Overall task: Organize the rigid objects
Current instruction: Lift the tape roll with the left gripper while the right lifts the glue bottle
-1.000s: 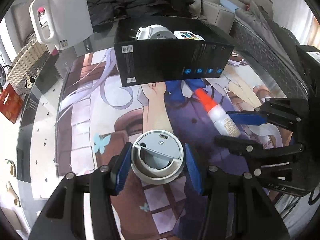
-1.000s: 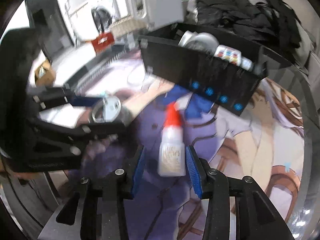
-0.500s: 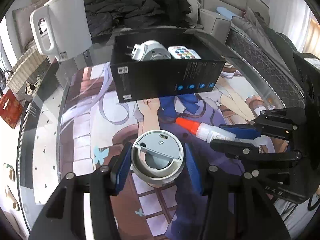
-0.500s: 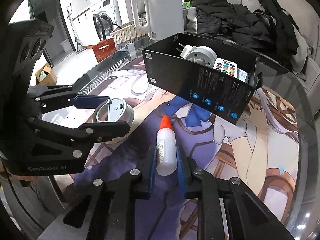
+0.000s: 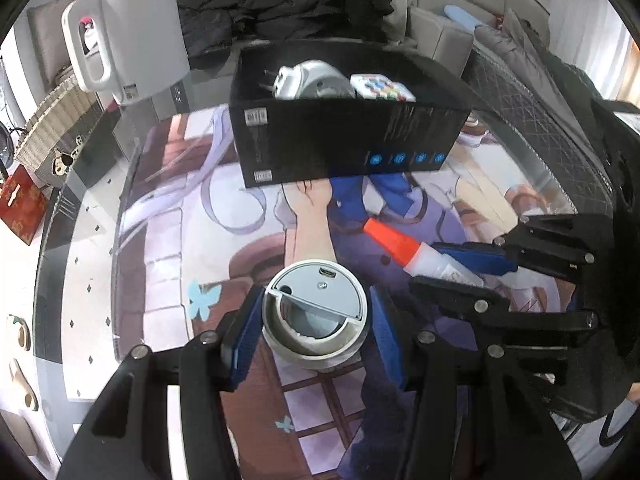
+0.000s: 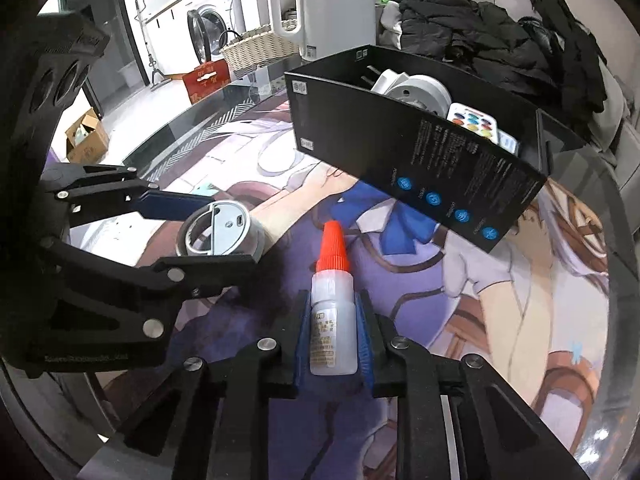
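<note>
Centrally, on the worktop [image 5: 96,248]: left hand-held gripper [image 5: 316,320] bracketing a grey round device [image 5: 316,312], blue pads [image 5: 386,332] sitting just beside its flanks; whether pressing or merely flanking, cannot tell, and whether resting on the printed mat [image 5: 256,224] or raised off it, cannot tell. Same device appearing in the right wrist view [image 6: 222,230], between the left gripper's two black fingers [image 6: 200,268].

Right hand-held gripper [image 6: 334,344] clenching a small glue bottle [image 6: 332,320], both blue pads pressing against the translucent body, orange cap [image 6: 332,246] pointing forward toward the black box [image 6: 416,168]. Seen from the left wrist view, bottle [image 5: 416,252] lying tilted between the right gripper's fingers [image 5: 472,258], cap aiming up and left.

Black box [image 5: 344,144] standing open-topped at the far side of the mat, well apart from both grippers, already holding a white plug adapter [image 5: 312,84] and a remote with coloured buttons [image 5: 380,88] side by side.

Behind the box: white kettle [image 5: 132,40] standing upright on the worktop's far left, dark clothing [image 5: 288,4] piling up on a sofa beyond. Wicker basket [image 6: 256,48] and washing machine [image 6: 208,28] showing in the background of the right wrist view.
</note>
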A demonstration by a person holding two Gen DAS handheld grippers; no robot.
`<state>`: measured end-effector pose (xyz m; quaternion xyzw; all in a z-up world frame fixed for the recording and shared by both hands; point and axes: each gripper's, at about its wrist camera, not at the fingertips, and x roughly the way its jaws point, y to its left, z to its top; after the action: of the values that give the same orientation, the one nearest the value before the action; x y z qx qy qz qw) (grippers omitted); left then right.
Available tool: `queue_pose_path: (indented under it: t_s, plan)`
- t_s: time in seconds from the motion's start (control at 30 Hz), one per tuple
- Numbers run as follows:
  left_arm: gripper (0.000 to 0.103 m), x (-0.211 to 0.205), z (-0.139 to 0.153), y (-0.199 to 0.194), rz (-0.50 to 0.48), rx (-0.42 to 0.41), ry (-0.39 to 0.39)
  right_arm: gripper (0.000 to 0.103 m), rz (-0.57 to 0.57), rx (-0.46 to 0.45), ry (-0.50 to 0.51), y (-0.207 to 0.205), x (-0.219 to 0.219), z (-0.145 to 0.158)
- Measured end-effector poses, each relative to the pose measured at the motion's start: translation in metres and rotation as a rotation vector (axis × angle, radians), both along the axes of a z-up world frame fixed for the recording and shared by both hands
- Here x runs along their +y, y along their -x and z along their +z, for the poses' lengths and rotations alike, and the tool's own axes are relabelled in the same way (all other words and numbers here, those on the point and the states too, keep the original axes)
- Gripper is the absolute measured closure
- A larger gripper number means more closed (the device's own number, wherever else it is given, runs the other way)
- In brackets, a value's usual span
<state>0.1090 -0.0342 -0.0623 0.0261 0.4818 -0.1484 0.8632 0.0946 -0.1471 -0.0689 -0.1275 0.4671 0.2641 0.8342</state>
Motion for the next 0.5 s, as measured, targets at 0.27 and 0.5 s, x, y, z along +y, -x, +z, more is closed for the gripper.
queue_pose_path:
  t_s: [0.27,0.5]
  plan:
    - [0.052,0.004,0.046,0.015,0.015,-0.216,0.014,0.083,-0.026,-0.128,-0.034,0.008,-0.009,0.035]
    - [0.052,0.011,0.105,0.052,0.073,-0.572,0.022,0.083,-0.137,-0.391,-0.191,0.036,-0.031,0.099]
